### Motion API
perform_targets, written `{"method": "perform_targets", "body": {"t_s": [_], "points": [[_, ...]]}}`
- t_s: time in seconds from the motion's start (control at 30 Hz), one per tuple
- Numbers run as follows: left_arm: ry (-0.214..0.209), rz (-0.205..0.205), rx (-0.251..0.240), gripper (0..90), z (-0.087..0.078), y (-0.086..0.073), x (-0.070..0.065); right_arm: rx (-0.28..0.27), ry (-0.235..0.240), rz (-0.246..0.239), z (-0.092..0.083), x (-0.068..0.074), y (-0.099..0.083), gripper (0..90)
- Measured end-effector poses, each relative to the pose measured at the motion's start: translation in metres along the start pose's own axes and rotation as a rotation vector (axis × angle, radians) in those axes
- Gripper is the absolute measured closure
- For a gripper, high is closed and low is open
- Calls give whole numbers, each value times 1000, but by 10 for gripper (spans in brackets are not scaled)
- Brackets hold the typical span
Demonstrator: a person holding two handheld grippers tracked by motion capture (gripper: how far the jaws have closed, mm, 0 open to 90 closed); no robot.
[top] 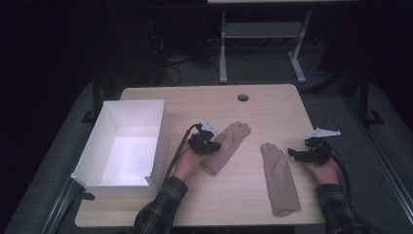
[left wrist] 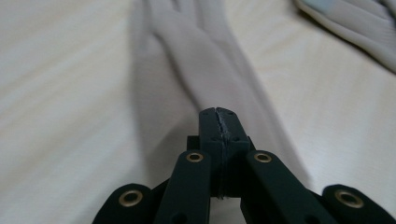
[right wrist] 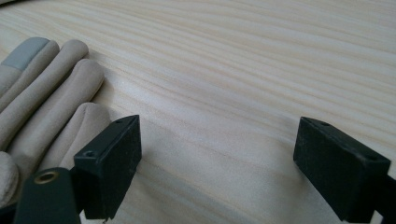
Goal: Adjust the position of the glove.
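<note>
Two beige gloves lie on the wooden table (top: 238, 195). The left glove (top: 231, 139) (left wrist: 196, 60) lies on a slant, fingers toward the back. My left gripper (top: 213, 145) (left wrist: 218, 112) sits on its left edge, jaws pressed together with a thin pale sliver of fabric in the seam. The right glove (top: 280, 180) (left wrist: 359, 23) (right wrist: 42, 93) has a grey fingertip and points away from me. My right gripper (top: 290, 152) (right wrist: 217, 158) rests low on the table just right of this glove's fingers, jaws wide apart with bare wood between them.
A white open box (top: 160, 131) stands on the table's left side, close to the left hand. A round cable hole (top: 242, 97) sits near the back edge. Behind the table are a desk frame (top: 223, 53) and cables on the floor.
</note>
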State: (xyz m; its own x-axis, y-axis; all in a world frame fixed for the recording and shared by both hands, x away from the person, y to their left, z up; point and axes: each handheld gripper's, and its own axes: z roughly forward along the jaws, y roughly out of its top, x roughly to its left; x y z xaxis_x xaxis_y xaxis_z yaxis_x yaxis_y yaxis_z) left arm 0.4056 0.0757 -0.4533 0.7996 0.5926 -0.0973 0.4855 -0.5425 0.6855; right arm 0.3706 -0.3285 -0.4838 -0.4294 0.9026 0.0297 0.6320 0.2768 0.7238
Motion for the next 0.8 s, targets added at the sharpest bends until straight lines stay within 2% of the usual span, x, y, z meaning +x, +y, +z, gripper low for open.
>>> {"method": "perform_targets", "body": {"t_s": [0.13, 0.3, 0.33, 0.53, 0.63, 0.8], "points": [[38, -5, 16, 895, 7, 4, 10, -1, 0, 0, 0, 0, 0, 149], [40, -5, 29, 896, 12, 0, 11, -1, 0, 1, 0, 0, 0, 149], [36, -15, 27, 895, 12, 0, 10, -1, 0, 1, 0, 0, 0, 148], [13, 9, 46, 896, 5, -6, 2, -1, 0, 1, 0, 0, 0, 149], [1, 6, 44, 896, 3, -10, -2, -1, 0, 1, 0, 0, 0, 149], [-25, 20, 65, 896, -7, -20, -15, -1, 0, 0, 0, 0, 0, 148]]}}
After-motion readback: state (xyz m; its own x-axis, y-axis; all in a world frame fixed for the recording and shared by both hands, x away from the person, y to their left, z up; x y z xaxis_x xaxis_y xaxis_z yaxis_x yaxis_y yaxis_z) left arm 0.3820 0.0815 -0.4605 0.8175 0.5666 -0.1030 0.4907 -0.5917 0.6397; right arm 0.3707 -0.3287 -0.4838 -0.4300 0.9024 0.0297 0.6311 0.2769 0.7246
